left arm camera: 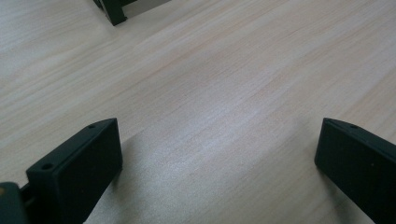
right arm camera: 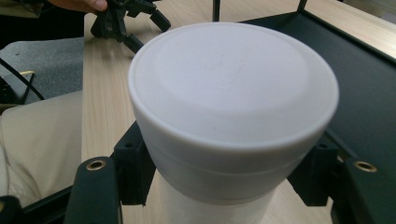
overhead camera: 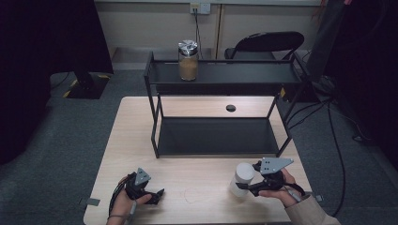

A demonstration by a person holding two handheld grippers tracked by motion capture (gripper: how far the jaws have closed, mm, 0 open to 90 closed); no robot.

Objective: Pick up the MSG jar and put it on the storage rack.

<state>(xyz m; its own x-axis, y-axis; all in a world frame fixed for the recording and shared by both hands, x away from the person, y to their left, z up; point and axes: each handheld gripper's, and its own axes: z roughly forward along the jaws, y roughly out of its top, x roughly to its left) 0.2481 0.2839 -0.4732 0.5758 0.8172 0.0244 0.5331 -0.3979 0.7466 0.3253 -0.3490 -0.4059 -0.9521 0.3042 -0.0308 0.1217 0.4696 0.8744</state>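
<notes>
White lidded canister (right arm camera: pixel 233 116) is what I have in hand: my right gripper (overhead camera: pixel 244 185) has its jaws closed on the body just beneath the lid's rim, one pad on each side, as the right gripper view shows. Taking the black two-tier rack (overhead camera: pixel 220 140) as my landmark, the canister sits in front of its right front leg, over the near part of the wooden table (overhead camera: pixel 197 183), leaning a little in the grip.

I judge it rigid plastic, smooth and matte, so stiff under the pads but liable to slide if I squeeze only lightly. I cannot see inside, so its weight is a guess; an opaque tub this shape could be fairly light or well filled, and I would carry it as if full. The lid overhangs the body, and that lip is useful: gripping right under it gives the pads a ledge to catch on. I would not grip the lid itself, which might pop off or turn.

My left gripper (overhead camera: pixel 151 194) rests on the table in front of the rack's left front leg, well apart from the canister, jaws spread wide with only bare wood between them.

Farther off, the rack's lower shelf lies empty behind the canister. On the left part of its top shelf stands a glass jar (overhead camera: pixel 188 61) of tan grains with a metal lid. That one looks heavier and breakable.
</notes>
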